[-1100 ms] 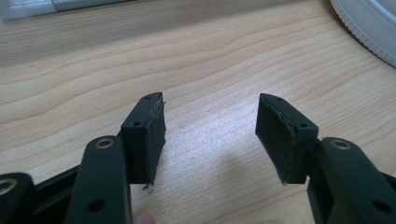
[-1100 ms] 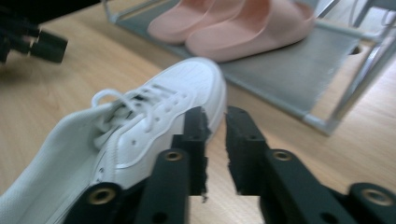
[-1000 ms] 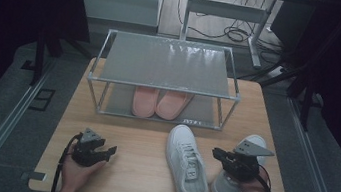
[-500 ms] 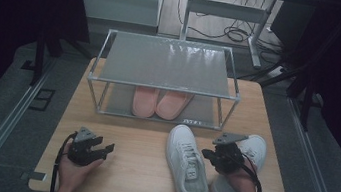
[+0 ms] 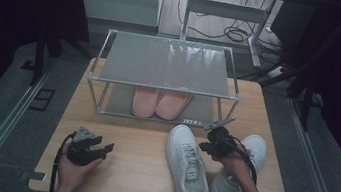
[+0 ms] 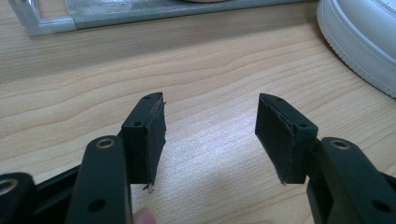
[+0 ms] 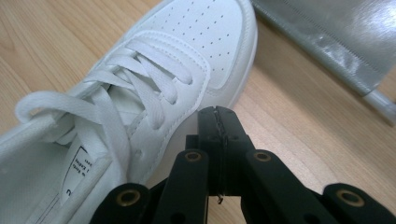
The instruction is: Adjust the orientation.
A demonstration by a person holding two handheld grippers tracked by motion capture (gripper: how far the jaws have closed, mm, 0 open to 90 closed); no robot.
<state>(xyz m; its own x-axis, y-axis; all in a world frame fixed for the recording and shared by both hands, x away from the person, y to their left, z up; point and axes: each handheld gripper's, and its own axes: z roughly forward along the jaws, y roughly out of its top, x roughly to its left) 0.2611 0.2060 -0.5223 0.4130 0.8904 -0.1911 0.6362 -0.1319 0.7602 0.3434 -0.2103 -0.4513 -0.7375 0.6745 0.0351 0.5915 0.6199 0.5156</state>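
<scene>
My right gripper [image 7: 218,122] has its jaws pressed together, empty, with the sneaker [image 7: 154,79] just left of them. It looks light, with a soft upper; I'd pinch the collar. My left gripper [image 6: 210,135] jaws gape wide.

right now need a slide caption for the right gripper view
Right gripper, jaws shut on nothing, beside a white laced sneaker on the wooden table.

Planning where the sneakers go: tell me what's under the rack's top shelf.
A pair of pink slippers lies on the lower shelf; the top shelf covers their far ends.
</scene>
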